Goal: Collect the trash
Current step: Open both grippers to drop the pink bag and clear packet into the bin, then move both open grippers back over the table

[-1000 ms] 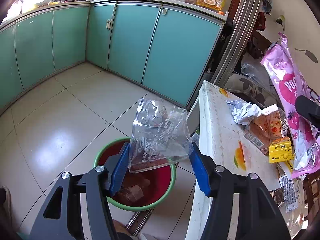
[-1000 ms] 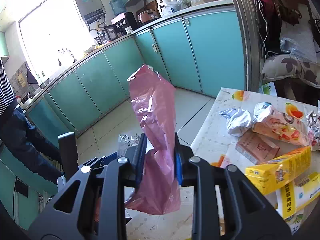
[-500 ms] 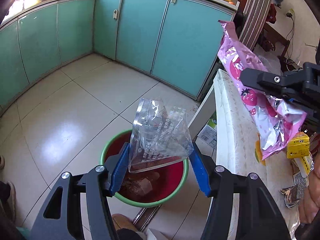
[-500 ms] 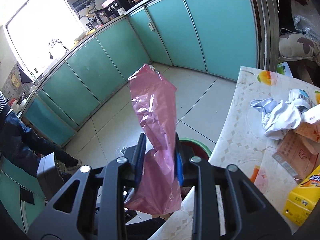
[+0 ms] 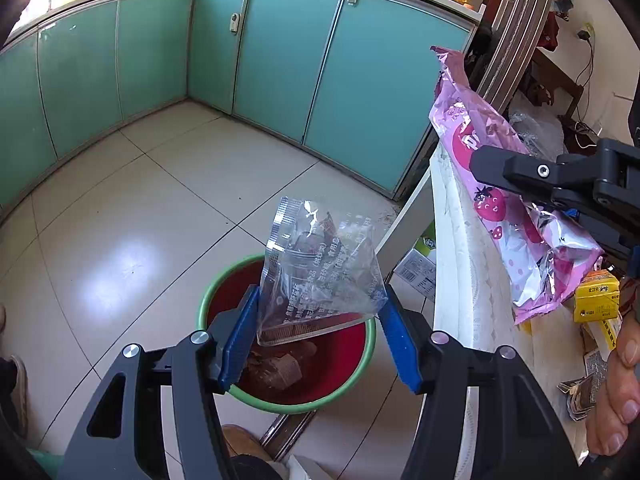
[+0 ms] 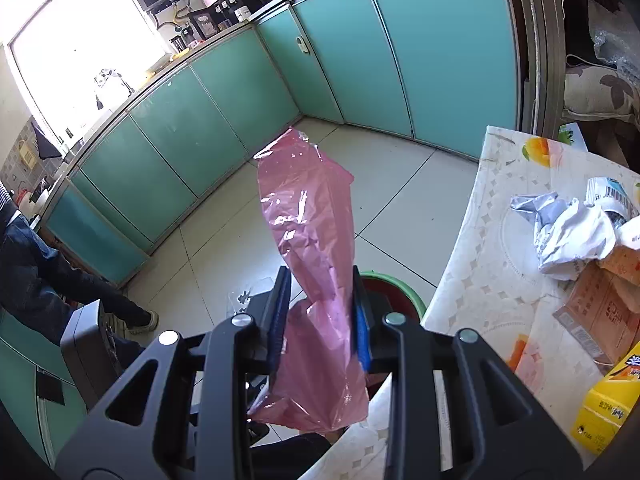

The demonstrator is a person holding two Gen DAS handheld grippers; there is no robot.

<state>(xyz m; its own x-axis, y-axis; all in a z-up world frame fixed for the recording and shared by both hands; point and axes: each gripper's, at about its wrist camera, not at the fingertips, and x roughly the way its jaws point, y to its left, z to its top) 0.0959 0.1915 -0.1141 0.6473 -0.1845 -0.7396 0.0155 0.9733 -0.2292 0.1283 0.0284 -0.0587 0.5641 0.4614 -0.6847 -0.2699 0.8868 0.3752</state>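
Blue-padded fingers (image 5: 240, 336) of the left gripper (image 5: 320, 336) stand half spread yet press both side edges of a clear plastic bag (image 5: 320, 276), holding it upright over a red bucket with a green rim (image 5: 208, 300) that sits on the tiled floor (image 5: 140, 220) at 6 o'clock in the left wrist view. Crumpled brown scraps (image 5: 276, 368) lie in the bucket's bottom. Across at 3 o'clock in that view, the right gripper (image 6: 320, 320) pinches a long pink wrapper (image 6: 308, 240) printed with strawberries, its jaws having just eased slightly apart while the wrapper remains between the pads; the wrapper's upper end stands free above the fingers and its lower end droops below them, over the near edge of the table (image 6: 472, 240). That table, covered in a pale patterned cloth, has its long edge just beside the bucket's rim, leaving only a narrow gap on that side. Open floor stretches wide toward 10 and 12 o'clock, bounded by a curved run of teal cabinets (image 5: 280, 60). On the tabletop more litter waits: crumpled white paper (image 6: 568, 232), a brown carton (image 6: 600, 320) and a yellow box (image 6: 608, 400). A hand (image 5: 620, 392) shows at the right edge of the left wrist view, and a person's leg and shoe (image 6: 140, 320) stand by the cabinets at 9 o'clock in the right wrist view.
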